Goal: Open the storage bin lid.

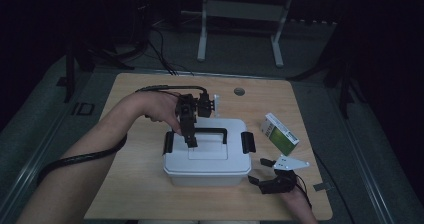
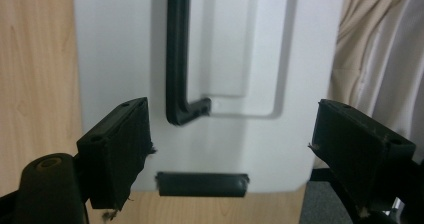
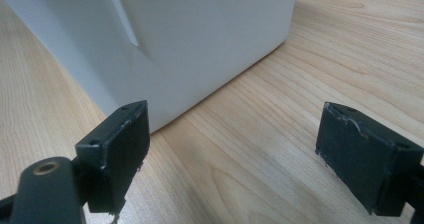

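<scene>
A white lidded box stands in the middle of the wooden table. It has a black handle lying flat on the lid and a black latch at each end. My left gripper hovers over the lid's left part, open, with nothing between its jaws. In the left gripper view, the left gripper looks down on the lid, the handle and one latch. My right gripper is open by the box's near right corner. In the right gripper view, the right gripper faces the box wall low over the table.
A small green and white carton lies on the table to the right of the box. A round hole sits in the tabletop behind the box. Pale cloth shows beyond the table edge in the left gripper view.
</scene>
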{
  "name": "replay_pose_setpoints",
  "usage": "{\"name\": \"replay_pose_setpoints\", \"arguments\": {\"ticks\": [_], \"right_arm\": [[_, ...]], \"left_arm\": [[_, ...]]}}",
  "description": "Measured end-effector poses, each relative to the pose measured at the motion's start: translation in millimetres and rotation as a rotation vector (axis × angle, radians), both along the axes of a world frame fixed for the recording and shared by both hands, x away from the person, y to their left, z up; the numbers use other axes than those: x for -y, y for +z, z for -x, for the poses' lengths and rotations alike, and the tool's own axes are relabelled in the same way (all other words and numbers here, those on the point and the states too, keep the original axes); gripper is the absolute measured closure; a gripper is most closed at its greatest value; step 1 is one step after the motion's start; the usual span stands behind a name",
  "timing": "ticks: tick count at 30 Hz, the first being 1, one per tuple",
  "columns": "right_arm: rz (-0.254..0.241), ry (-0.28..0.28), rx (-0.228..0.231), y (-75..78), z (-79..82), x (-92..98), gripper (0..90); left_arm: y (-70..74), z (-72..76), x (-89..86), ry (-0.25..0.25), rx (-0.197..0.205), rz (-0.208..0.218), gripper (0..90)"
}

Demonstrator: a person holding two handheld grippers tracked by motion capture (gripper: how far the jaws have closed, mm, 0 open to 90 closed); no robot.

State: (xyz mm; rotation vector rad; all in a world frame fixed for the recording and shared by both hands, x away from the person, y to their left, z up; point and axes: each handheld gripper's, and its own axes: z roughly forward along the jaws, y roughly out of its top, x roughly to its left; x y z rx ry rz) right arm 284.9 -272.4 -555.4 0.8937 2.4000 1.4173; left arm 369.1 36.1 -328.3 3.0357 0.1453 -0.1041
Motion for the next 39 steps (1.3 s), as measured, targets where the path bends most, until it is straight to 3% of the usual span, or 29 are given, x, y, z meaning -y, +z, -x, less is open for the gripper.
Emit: {"name": "replay_pose_setpoints", "arguments": {"ticks": [10,22,27,31,33,39], "right_arm": [[-0.006,0.0,-0.002,0.1,0.4,1.0,13.7],[-0.013,0.007,-0.005,0.0,0.5,1.7,13.7],[-0.015,0.008,-0.006,0.0,0.6,1.9,13.7],[-0.014,0.009,-0.008,0.0,0.6,1.7,13.7],[-0.012,0.01,-0.007,0.0,0.7,1.5,13.7],[-0.013,0.011,-0.008,0.0,0.5,1.6,13.8]], "left_arm": [[-5.4,-2.5,20.8,-0.033,0.019,0.001,15.9],[-15.4,-13.2,34.0,-0.049,0.047,-0.024,24.5],[-21.8,-18.0,33.9,-0.042,0.032,-0.043,33.8],[-26.0,-20.1,33.9,-0.058,0.058,-0.045,47.7],[-27.9,-20.5,34.4,-0.065,0.049,-0.047,54.7],[-28.4,-19.4,39.3,-0.086,0.061,-0.049,67.1]]}}
